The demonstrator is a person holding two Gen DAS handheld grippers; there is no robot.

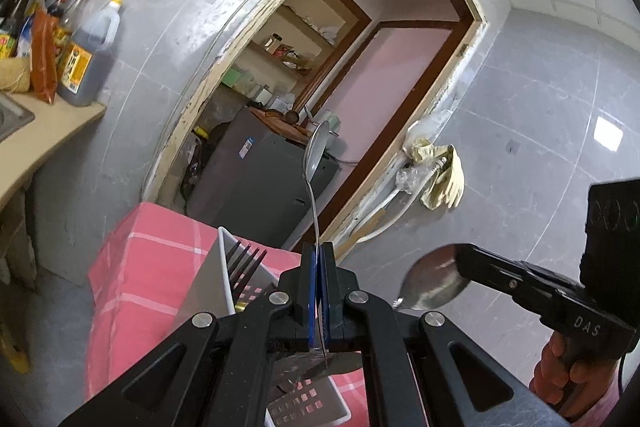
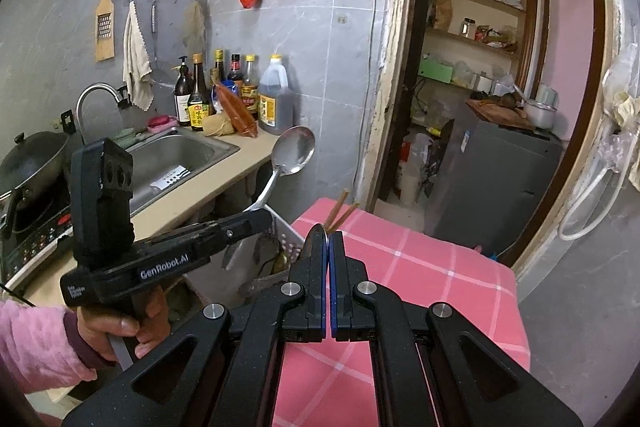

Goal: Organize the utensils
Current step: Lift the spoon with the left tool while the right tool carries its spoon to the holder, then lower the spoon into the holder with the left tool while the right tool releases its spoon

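Observation:
My left gripper [image 1: 319, 251] is shut on the handle of a steel spoon [image 1: 316, 151] that stands up, bowl on top; it also shows in the right wrist view [image 2: 294, 151]. My right gripper [image 2: 329, 237] is shut on a second spoon, seen edge-on between the pads; its bowl [image 1: 434, 283] shows in the left wrist view by the right gripper's fingers [image 1: 500, 277]. A white perforated utensil basket [image 1: 224, 287] sits on the pink checked cloth [image 2: 420, 267] and holds a dark fork [image 1: 244, 263]. Two wooden chopsticks [image 2: 340, 213] stick up beyond my right gripper.
A counter with a steel sink [image 2: 180, 159], sauce bottles [image 2: 240, 95] and a wok [image 2: 32, 163] lies to the left. A doorway opens onto a pantry with a grey cabinet [image 2: 500, 179]. Hoses and gloves [image 1: 440, 175] hang on the right wall.

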